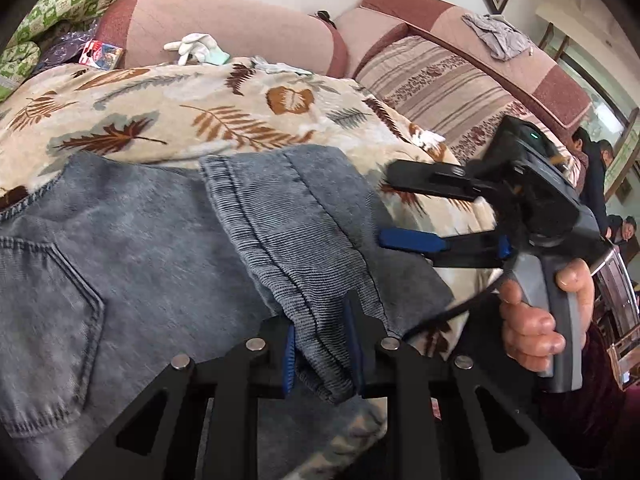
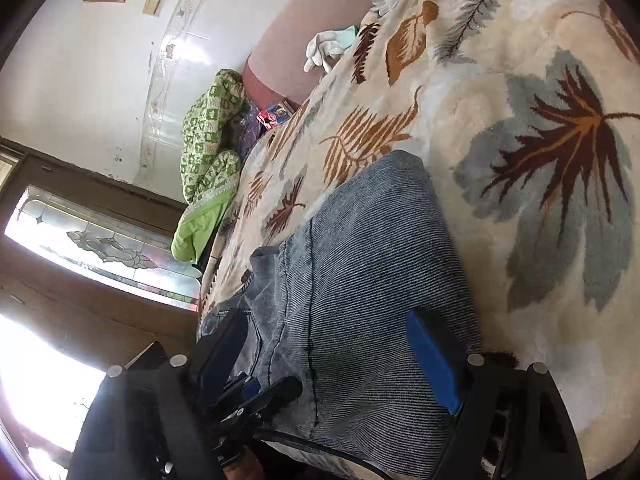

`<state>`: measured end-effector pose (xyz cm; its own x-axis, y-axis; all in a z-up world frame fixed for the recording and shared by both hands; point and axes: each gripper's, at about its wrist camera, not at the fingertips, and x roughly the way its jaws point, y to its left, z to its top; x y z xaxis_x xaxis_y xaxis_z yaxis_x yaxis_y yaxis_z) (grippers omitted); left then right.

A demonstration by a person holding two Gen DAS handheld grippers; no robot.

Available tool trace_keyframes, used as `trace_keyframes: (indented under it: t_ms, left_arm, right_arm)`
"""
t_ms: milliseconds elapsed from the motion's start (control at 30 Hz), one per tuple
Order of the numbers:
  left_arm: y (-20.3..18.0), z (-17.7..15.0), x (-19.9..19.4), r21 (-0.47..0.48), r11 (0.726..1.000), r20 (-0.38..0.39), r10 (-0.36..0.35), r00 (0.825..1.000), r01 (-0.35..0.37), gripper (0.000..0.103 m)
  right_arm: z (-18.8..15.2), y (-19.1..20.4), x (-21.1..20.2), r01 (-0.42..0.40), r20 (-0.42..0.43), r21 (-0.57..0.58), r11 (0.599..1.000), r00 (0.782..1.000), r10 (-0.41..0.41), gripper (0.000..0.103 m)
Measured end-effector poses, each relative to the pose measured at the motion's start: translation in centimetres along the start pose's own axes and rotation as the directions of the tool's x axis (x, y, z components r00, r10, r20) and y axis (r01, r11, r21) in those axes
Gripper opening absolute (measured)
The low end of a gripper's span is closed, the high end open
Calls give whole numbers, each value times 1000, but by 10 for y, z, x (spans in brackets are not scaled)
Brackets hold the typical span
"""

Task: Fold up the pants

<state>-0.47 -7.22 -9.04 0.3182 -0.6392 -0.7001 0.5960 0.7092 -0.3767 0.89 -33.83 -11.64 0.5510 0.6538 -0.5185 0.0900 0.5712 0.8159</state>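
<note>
Blue-grey denim pants (image 1: pixel 132 240) lie on a leaf-patterned blanket (image 1: pixel 168 112). One leg is folded over the seat, its hem (image 1: pixel 256 168) toward the sofa back. At the bottom of the left wrist view my left gripper (image 1: pixel 320 316) is shut on the near fold of that leg, with denim bunched between the blue pads. My right gripper (image 1: pixel 386 206), held by a hand (image 1: pixel 532 324), stands open at the leg's right edge. In the right wrist view the leg (image 2: pixel 360 260) runs between the wide-apart fingers of the right gripper (image 2: pixel 328 320), and the left gripper (image 2: pixel 260 392) shows low on the left.
The pink sofa backrest (image 1: pixel 224 28) runs behind the blanket, with white gloves (image 1: pixel 192 46) and a grey cloth (image 1: pixel 496 34) on it. A green patterned quilt (image 1: pixel 68 0) is bunched at the far left. People (image 1: pixel 596 168) are at the far right.
</note>
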Motion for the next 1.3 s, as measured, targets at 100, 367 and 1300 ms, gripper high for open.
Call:
trace_keyframes:
  t_ms: [100,367,1300]
  left_arm:
    - [-17,-6,1,63,998,-9,20,1000,-19,23]
    - [-19,-2,-23,142,880,117,439,891,-453,80]
    - [117,-83,-174,-667,578,-47,596,802,-469,84]
  right_arm:
    - [1,-6,6,-2,-25,24,1000,1000,2,84]
    - [-4,4,6,36,-2,-49,998,999,-36,84]
    - [-23,39,37,179,-41,-336,925,978,-204,86]
